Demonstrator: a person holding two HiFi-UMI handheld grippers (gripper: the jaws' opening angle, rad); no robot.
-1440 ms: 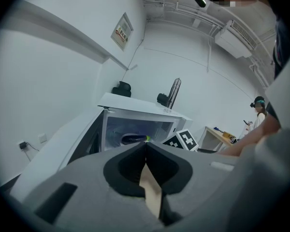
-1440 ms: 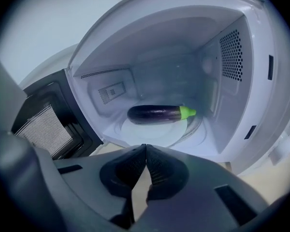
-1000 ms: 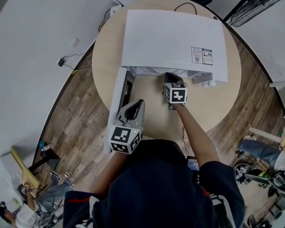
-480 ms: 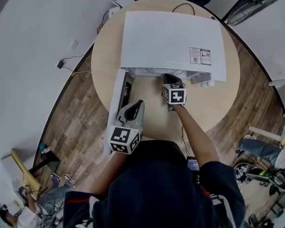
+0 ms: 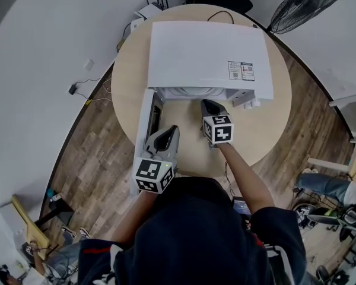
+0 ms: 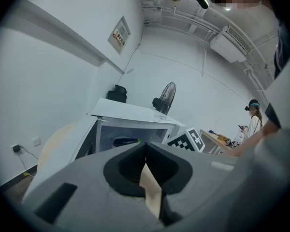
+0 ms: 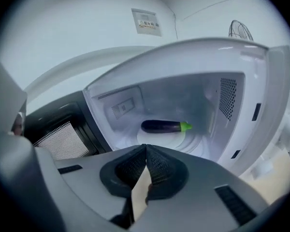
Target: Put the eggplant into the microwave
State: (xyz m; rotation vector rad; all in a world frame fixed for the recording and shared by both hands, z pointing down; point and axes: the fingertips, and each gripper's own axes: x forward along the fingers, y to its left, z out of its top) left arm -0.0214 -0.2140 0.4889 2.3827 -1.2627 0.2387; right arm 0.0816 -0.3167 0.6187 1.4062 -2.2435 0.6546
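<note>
A: So, where does the eggplant (image 7: pixel 165 125) sit?

B: Inside the microwave (image 5: pixel 209 51), lying on its side on the white turntable (image 7: pixel 180 138) with its green stem end pointing right. Nothing touches it.

A: And the grippers?

B: Both are empty. The right gripper (image 7: pixel 146 151) has its jaws pressed together with nothing between them, and it hovers in front of the open cavity, apart from the eggplant. The left gripper (image 6: pixel 145 150) is likewise closed tight on nothing, held low beside the open door (image 5: pixel 146 126).

A: Then the placing looks done?

B: I'd judge so. The main step seems finished, and only the wrap-up is left. The next move probably calls for the right gripper to be clear of the opening and for the door, which stands out to the left, to be pushed round until it latches. The left gripper is the nearer one for that.

A: Anything you can't make out?

B: From the head view the microwave's top hides the whole cavity, so the eggplant shows only in the gripper views. The latch is not visible, and the label (image 5: pixel 240 70) on top is too small to read. The round table (image 5: pixel 127 70) is partly covered too — the person's body hides some of its near edge.
</note>
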